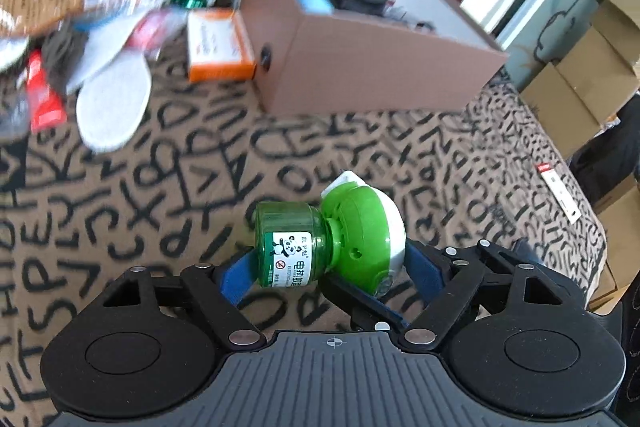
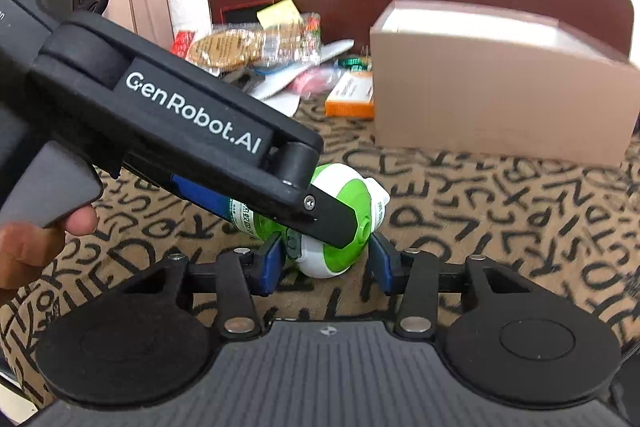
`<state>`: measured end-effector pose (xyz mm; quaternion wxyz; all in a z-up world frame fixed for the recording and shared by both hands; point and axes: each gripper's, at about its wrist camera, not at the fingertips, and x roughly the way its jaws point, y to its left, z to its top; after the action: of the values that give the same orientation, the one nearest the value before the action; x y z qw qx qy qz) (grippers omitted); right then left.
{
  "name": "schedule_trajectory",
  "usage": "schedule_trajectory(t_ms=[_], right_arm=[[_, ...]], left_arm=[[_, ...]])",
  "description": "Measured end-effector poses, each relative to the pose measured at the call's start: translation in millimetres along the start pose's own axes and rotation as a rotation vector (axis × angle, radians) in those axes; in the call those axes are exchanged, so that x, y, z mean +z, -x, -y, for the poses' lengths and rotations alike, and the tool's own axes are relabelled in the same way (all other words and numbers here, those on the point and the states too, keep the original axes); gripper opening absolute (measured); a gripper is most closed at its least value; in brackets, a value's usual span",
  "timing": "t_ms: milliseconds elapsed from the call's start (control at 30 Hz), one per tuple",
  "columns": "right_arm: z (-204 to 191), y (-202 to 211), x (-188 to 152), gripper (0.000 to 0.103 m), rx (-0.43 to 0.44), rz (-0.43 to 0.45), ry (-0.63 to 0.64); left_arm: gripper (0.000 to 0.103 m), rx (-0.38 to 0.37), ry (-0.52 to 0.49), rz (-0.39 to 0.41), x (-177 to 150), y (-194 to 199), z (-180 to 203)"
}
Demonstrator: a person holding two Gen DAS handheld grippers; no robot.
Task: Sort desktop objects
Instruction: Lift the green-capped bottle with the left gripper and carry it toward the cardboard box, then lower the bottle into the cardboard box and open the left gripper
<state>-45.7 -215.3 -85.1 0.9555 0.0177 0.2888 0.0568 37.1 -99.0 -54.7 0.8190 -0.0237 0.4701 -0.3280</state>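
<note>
The green bug-spray bottle [image 1: 296, 247] with its round green and white plug top lies on its side on the counter [image 1: 160, 207], toward the near edge. It is well apart from the brown box [image 1: 360, 67] at the back.

The left gripper [image 1: 332, 267] is wide, with the bottle lying longways between its two blue pads. One pad is at the bottle's bottom and one is at the round top. I cannot tell if the pads are squeezing yet. The right gripper [image 2: 326, 259] is about half open around the round top. One pad is right next to it and the other has a small gap, so it is not holding. A hand [image 2: 24, 247] holds the left gripper's handle.

Both grippers are at the same bottle and very close, so they could bump each other. A bump could knock the bottle loose.

The top is round and smooth, so a pad could slip off it. Then the bottle could pop out and roll toward the edge.

The top could also twist off if one gripper pulls each end.

Farther back lie white shoe soles [image 1: 112, 107] and an orange packet [image 1: 216, 47]. A dropped bottle could land in that pile instead of the box.
</note>
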Motion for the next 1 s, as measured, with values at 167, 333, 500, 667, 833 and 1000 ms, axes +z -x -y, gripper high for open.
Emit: schedule_trajectory(t_ms=[167, 333, 500, 667, 833, 1000], right_arm=[[9.3, 15.0, 26.1, 0.051, -0.029, 0.078, 0.029], [25.2, 25.5, 68.0, 0.051, -0.059, 0.175, 0.065], [48.0, 24.2, 108.9, 0.051, -0.078, 0.244, 0.075], [78.3, 0.3, 148.0, 0.051, -0.084, 0.247, 0.072], [113.8, -38.7, 179.7, 0.051, -0.063, 0.214, 0.064], [144.1, -71.5, 199.3, 0.051, -0.037, 0.155, 0.06]], left_arm=[[0.083, -0.01, -0.042, 0.086, 32.7, 21.2, 20.3], [0.084, -0.007, -0.104, 0.19, 75.8, 37.7, 44.1], [0.084, -0.007, -0.135, 0.259, 118.0, 35.4, 63.2], [0.085, -0.013, -0.11, 0.264, 166.1, 13.3, 66.1], [0.085, -0.013, -0.079, 0.253, 209.9, -19.1, 52.4], [0.085, -0.019, -0.014, 0.221, 242.0, -58.0, 29.3]])
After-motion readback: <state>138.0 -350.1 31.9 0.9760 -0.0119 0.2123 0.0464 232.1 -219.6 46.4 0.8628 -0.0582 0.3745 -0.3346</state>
